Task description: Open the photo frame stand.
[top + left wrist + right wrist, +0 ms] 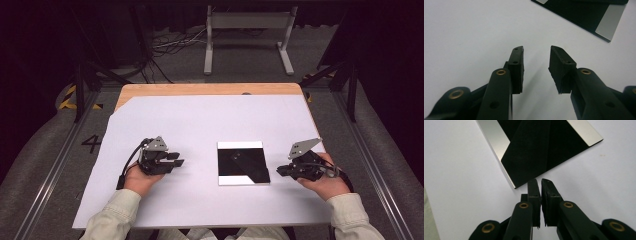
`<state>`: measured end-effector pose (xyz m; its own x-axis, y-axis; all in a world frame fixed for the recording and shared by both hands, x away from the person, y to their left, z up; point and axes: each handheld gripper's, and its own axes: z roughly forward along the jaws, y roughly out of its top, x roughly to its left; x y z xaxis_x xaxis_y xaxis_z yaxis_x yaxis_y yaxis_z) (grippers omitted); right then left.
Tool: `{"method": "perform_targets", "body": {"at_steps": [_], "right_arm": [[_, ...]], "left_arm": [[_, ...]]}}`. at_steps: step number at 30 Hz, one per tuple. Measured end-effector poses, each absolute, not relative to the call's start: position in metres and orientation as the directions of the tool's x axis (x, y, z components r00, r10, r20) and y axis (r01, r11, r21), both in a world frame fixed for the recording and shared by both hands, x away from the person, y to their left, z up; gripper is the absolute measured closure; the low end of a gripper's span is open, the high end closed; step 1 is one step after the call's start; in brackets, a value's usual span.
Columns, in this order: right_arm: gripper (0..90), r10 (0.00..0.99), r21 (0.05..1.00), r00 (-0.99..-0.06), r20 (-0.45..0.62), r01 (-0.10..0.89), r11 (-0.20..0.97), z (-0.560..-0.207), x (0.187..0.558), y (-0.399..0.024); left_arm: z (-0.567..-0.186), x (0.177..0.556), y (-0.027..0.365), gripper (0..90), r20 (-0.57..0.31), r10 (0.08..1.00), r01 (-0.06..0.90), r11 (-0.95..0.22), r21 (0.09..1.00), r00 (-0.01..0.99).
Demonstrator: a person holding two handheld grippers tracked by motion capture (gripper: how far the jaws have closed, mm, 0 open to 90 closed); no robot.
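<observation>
Cream sleeves and both hands enter at the bottom edge of the high view. The left gripper [176,162] sits lower left of centre, held low over the white sheet [200,115], tips pointing right toward the black square panel [242,161]. In the left gripper view its jaws stand apart with nothing but bare sheet between them; released, gripping nothing. The panel shows there at the upper right corner [584,15], well apart from the fingertips, with a silvery strip along its edge.

The right gripper [281,171] is at lower right of centre, tips pointing left, just beside the panel's lower right corner. In the right gripper view its jaws are nearly together, a thin slit left between the pads, clenched on nothing. The panel [541,147] fills the upper middle of that frame; its near corner lies just ahead of the fingertips, slightly left, not touching as far as can be seen.

The panel lies flat on the sheet, centre of the table, between the two grippers, nearer the right one. It looks glossy, with pale bands on the top and bottom edges.

Nothing stands between either gripper and the panel. Wooden table edge [200,89] shows at the far side; a grey metal stand [248,35] and cables [170,47] sit on the floor in the upper part of the frame.
</observation>
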<state>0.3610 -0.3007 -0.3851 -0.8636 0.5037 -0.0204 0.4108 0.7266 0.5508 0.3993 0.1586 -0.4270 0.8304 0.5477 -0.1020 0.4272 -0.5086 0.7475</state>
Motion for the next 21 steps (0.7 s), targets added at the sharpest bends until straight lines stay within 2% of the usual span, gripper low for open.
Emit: {"method": "perform_targets", "body": {"at_steps": [21], "right_arm": [[84.8,0.461,0.503,-0.887,0.029,0.412,0.760,-0.398,0.361,-0.293]], "left_arm": [[-0.431,0.400,0.158,63.5,-0.114,0.548,0.439,-0.510,0.740,0.829]]}}
